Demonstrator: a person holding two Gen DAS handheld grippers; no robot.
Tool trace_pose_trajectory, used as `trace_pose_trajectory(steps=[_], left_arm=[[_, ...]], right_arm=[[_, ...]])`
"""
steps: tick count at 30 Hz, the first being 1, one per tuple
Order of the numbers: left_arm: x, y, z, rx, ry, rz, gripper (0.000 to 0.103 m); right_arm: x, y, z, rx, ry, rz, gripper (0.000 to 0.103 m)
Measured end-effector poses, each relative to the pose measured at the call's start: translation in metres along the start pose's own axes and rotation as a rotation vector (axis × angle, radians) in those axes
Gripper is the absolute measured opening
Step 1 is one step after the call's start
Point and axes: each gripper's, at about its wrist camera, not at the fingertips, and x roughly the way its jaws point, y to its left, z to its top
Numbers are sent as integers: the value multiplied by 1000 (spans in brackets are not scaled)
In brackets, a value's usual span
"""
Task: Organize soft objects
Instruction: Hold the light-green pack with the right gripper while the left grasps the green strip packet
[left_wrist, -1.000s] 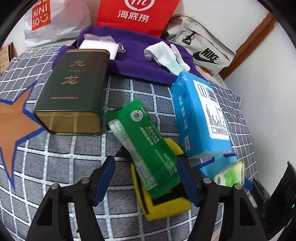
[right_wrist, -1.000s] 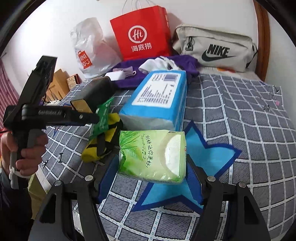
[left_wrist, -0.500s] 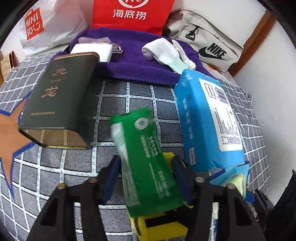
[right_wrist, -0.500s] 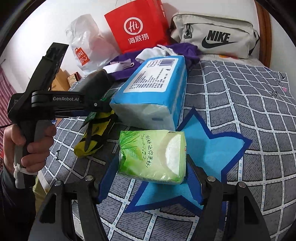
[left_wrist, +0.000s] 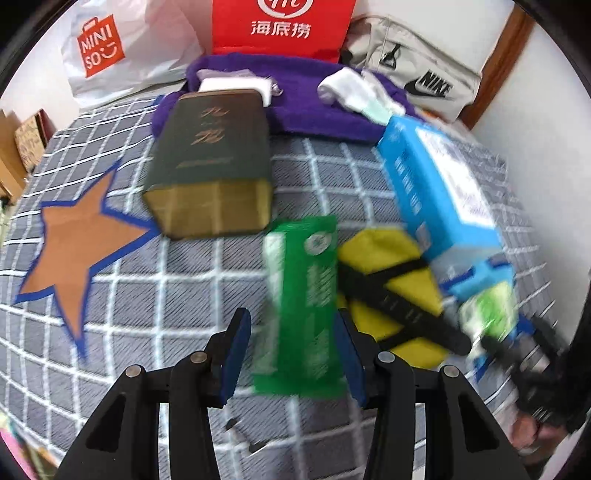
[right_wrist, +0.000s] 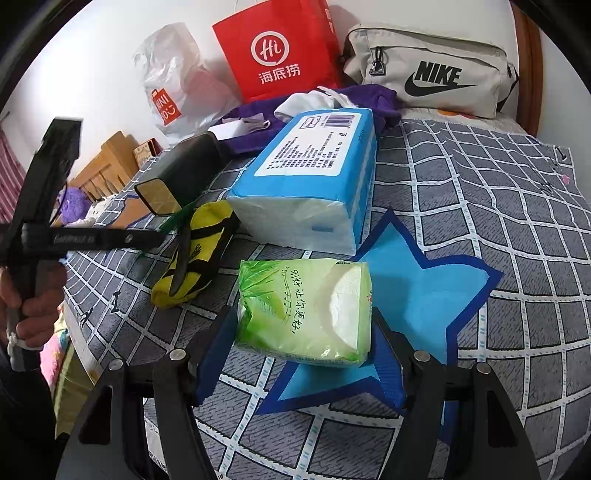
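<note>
My left gripper (left_wrist: 291, 358) is shut on a green packet (left_wrist: 303, 302) and holds it above the checked bedspread, left of a yellow pouch with black straps (left_wrist: 388, 291). My right gripper (right_wrist: 301, 350) is shut on a light green tissue pack (right_wrist: 303, 310), held over the blue star patch (right_wrist: 424, 280). A large blue tissue pack (right_wrist: 314, 181) lies behind it; it also shows in the left wrist view (left_wrist: 439, 184). The left gripper's body (right_wrist: 44, 206) shows at the left of the right wrist view, beside the yellow pouch (right_wrist: 195, 254).
A dark green tin box (left_wrist: 214, 162) lies near an orange star patch (left_wrist: 77, 247). At the back are a purple towel (left_wrist: 306, 99) with white socks (left_wrist: 351, 92), a red paper bag (right_wrist: 277, 51), a Miniso bag (left_wrist: 107, 48) and a Nike bag (right_wrist: 428, 70).
My left gripper closed on the green packet and lifted it off the yellow pouch, moving left. The right gripper keeps holding the light green pack and has shifted slightly.
</note>
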Motion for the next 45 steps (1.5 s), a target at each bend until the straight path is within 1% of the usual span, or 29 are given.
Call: trace_pose_trajectory(steps=[2,3,5,8,11,12,14,17,18,20,21,23,25,28,29,30,31,32,33,34,36,38,39,40,42,43,45], left_arm=[[1,4,-6,14,1,35,44],[2,6,-6,18,3,38,44],[4,8,-7,25,-2,18,44],[3,6,-5,38,-13,-46,46],[7,2,1,26,-20,-116,51],[10,1,4,24,-17,-128,51],[20,-1,7,19,-2,-113,51],[18,1,8,-1,-6,-135,51],[17,3,8,-14,1,-146,51],[15,9,9,-54,12,-205,54],[15,11,9,-68,16,-224,60],[18,10,11,-86,25,-236,61],[24,5,13,-85,34,-229,61],[27,-4,16,-74,8,-209,60],[28,-6,16,-62,1,-193,59],[28,-8,15,-54,-8,-172,50],[27,-9,15,-44,-10,-162,44],[27,-9,15,-32,-10,-159,43],[26,-7,14,-28,-6,-157,38],[24,-5,13,-26,2,-146,37],[19,0,8,-10,7,-100,37],[14,4,1,16,8,-11,37],[11,7,-3,32,4,35,39],[9,9,-5,44,1,40,42],[10,11,-7,63,9,95,46],[11,12,-7,69,5,126,50],[14,15,-7,66,-5,147,59]], right_arm=[[0,0,-1,0,3,-6,69],[0,0,-1,0,6,-10,69],[2,1,-1,-1,11,-20,69],[2,2,-2,-9,17,-35,69],[3,1,-1,-3,22,-37,69],[4,1,-1,-3,25,-40,69],[5,2,0,-6,31,-46,69],[6,3,0,-11,34,-49,69],[6,2,0,-9,36,-47,69],[7,1,1,-6,38,-47,69],[8,1,1,-5,39,-47,69],[10,2,2,-8,40,-47,69],[13,3,3,-10,44,-47,70],[13,4,3,-15,45,-49,70],[13,3,3,-15,46,-47,70],[13,2,3,-11,47,-44,70],[13,2,3,-9,47,-43,70],[13,2,3,-9,47,-44,70],[13,3,4,-12,47,-46,70],[13,3,4,-14,47,-48,70],[13,4,3,-17,46,-49,70],[13,3,3,-17,47,-47,70],[12,3,2,-16,45,-46,69],[12,3,2,-15,45,-45,69],[13,4,2,-15,45,-48,70],[12,4,2,-17,45,-50,70],[12,5,2,-21,45,-55,69]])
